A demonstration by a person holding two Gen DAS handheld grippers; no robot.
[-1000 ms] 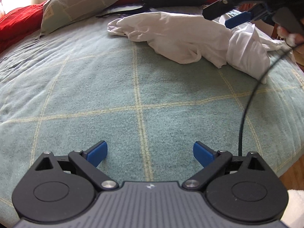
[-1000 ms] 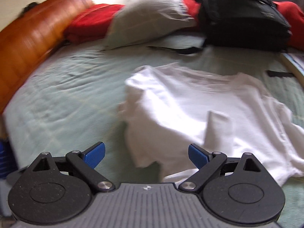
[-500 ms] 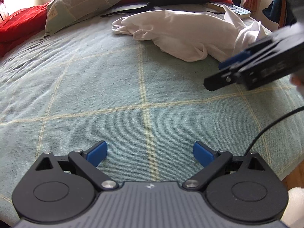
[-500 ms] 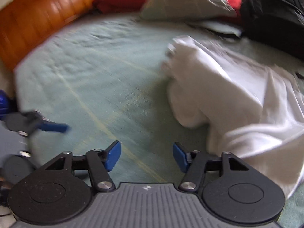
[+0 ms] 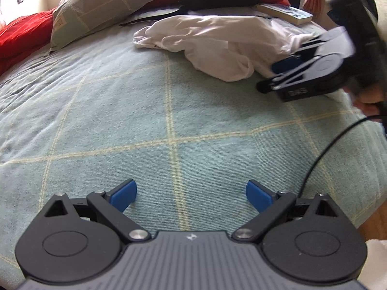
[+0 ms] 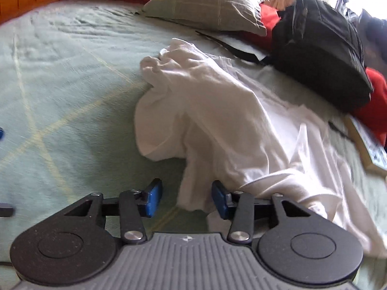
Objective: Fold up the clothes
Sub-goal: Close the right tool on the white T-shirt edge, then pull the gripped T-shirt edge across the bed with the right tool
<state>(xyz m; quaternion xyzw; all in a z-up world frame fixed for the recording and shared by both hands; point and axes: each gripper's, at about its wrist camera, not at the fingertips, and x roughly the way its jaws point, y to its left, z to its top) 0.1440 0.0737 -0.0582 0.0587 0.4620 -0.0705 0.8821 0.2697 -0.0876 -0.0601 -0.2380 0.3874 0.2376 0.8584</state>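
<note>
A soft white shirt (image 6: 217, 111) lies in a crumpled heap in the middle of the right wrist view, on a fuzzy green blanket (image 5: 121, 125) with thin yellow lines. The right gripper (image 6: 185, 200) has its blue fingers (image 6: 152, 200) partly open, and a hanging fold of the shirt sits between them without being pinched. The left gripper (image 5: 191, 193) at the bottom of its frame has its fingers wide open and holds nothing; lots of bare blanket lies in front of it. A puffy grey pillow (image 5: 96, 2) and a black bag (image 6: 319, 48) sit at the top. The bed's edge shows at lower right.
</note>
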